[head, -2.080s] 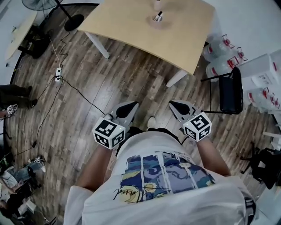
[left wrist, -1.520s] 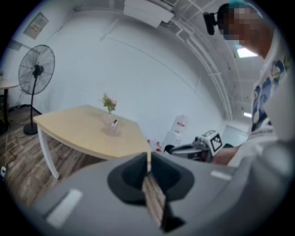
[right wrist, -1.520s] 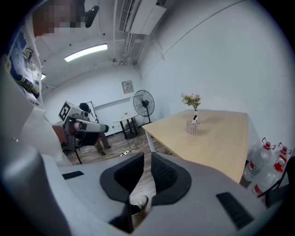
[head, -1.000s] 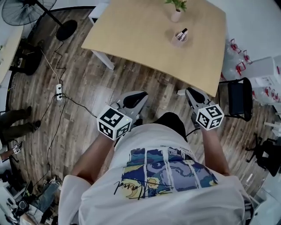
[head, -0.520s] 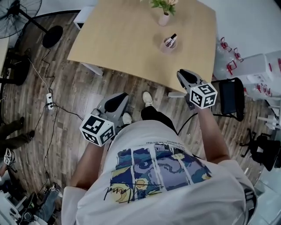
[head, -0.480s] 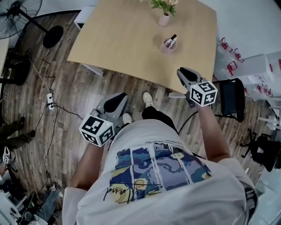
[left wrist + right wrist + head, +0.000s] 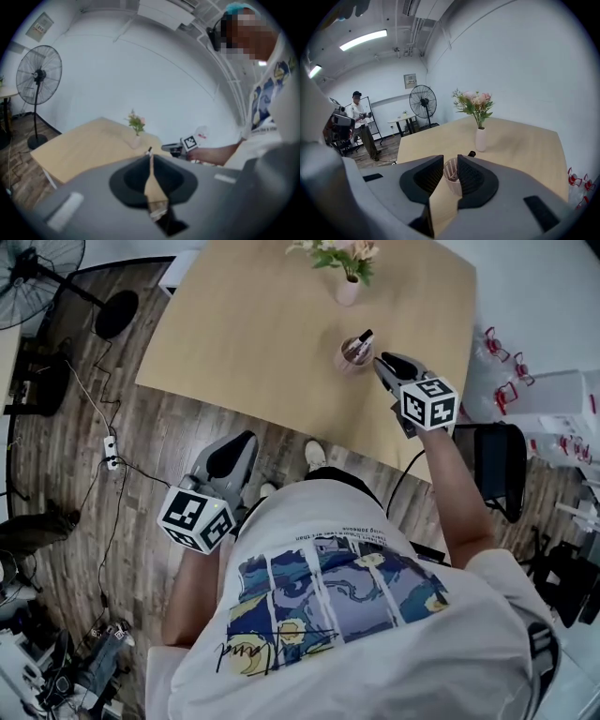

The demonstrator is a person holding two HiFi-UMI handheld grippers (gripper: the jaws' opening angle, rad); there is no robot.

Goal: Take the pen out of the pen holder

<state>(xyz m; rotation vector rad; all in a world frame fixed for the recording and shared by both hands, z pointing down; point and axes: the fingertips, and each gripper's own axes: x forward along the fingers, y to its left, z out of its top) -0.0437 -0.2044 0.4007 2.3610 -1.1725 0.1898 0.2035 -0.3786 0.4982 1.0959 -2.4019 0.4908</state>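
A pale mesh pen holder (image 7: 352, 355) stands on the wooden table (image 7: 253, 334) with a black-capped pen (image 7: 364, 337) sticking out of it. My right gripper (image 7: 379, 360) reaches over the table, its tips just right of the holder and not touching it. Its jaws are opening, and in the right gripper view the pen holder (image 7: 451, 172) and the pen (image 7: 471, 153) show through the gap just beyond the right gripper (image 7: 450, 160). My left gripper (image 7: 240, 441) hangs over the floor before the table's near edge, shut and empty. In the left gripper view, the left gripper (image 7: 150, 157) points at the table.
A white vase of flowers (image 7: 347, 287) stands just behind the holder. A black chair (image 7: 497, 465) and water bottles (image 7: 506, 381) are right of the table. A fan (image 7: 117, 313) and a power strip with cables (image 7: 111, 451) are on the wooden floor at the left.
The person has stepped up to the table. My right gripper has swung forward over the tabletop to beside the pen holder. The left gripper stays low over the floor.
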